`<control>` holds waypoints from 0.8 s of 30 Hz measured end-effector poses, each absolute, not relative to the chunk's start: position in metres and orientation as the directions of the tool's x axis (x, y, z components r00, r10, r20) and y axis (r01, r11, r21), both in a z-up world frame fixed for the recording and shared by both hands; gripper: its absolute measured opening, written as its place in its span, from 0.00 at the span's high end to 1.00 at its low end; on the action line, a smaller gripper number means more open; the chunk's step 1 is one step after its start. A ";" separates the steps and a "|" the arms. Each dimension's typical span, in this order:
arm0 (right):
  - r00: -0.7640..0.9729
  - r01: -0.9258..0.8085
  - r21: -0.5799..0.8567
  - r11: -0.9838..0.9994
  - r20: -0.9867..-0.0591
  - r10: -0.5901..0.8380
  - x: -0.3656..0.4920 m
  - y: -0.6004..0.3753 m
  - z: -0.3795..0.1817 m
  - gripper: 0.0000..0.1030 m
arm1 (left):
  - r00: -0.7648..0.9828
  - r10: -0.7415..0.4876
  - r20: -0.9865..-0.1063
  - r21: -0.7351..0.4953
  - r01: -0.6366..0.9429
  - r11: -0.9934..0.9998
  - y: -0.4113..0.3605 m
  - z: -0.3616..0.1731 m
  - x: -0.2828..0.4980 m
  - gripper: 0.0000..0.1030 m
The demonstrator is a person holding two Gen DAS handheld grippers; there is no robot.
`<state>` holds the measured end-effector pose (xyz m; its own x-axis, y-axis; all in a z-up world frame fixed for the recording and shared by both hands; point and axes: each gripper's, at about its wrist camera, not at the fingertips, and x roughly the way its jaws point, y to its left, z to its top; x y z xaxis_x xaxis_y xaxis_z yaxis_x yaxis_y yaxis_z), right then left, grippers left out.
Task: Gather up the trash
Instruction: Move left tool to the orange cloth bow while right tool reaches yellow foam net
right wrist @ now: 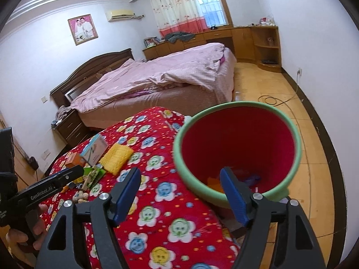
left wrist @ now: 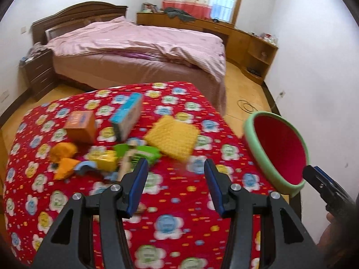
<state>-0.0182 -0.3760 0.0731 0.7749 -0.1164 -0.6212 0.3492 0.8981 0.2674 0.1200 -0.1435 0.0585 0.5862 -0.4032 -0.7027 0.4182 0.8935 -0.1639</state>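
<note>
A red bin with a green rim [right wrist: 237, 139] stands tilted off the table's right edge, with orange and bluish scraps [right wrist: 213, 182] at its bottom. My right gripper [right wrist: 179, 174] is open at its near rim, and the pads are not pressing on it. Over the red flowered tablecloth [left wrist: 170, 201] my left gripper [left wrist: 176, 172] is open and empty. Beyond it lie an orange box [left wrist: 80, 125], a blue-white carton [left wrist: 128, 116], a yellow knitted cloth [left wrist: 172, 136], green packaging [left wrist: 143, 152], a yellow box [left wrist: 105, 160] and orange peel [left wrist: 64, 157]. The bin [left wrist: 280, 143] sits to the right of them.
A bed with a pink cover [left wrist: 139, 47] stands behind the table, with a dark nightstand [left wrist: 39, 71] to its left. Wooden cabinets [left wrist: 251, 44] line the far wall. A cable [right wrist: 269, 99] lies on the wooden floor. Walnuts [right wrist: 80, 196] sit near the left gripper's hand.
</note>
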 end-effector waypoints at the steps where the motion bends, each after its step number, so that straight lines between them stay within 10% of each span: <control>1: 0.775 0.345 0.269 0.899 -0.622 -0.111 -0.015 -0.373 0.073 0.25 | 0.593 -0.392 -0.703 -0.162 0.404 0.900 -0.136 0.058 0.123 0.50; 24: 0.727 0.241 0.258 0.935 -0.686 0.002 0.077 -0.308 0.045 0.23 | 0.629 -0.132 -0.766 -0.109 0.075 0.991 -0.008 0.009 0.207 0.44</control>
<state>0.0772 -0.3081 0.0445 0.7275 0.0018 -0.6862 0.2414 0.9354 0.2584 0.2073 -0.0084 0.0093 0.6287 -0.1322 -0.7663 0.0753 0.9912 -0.1092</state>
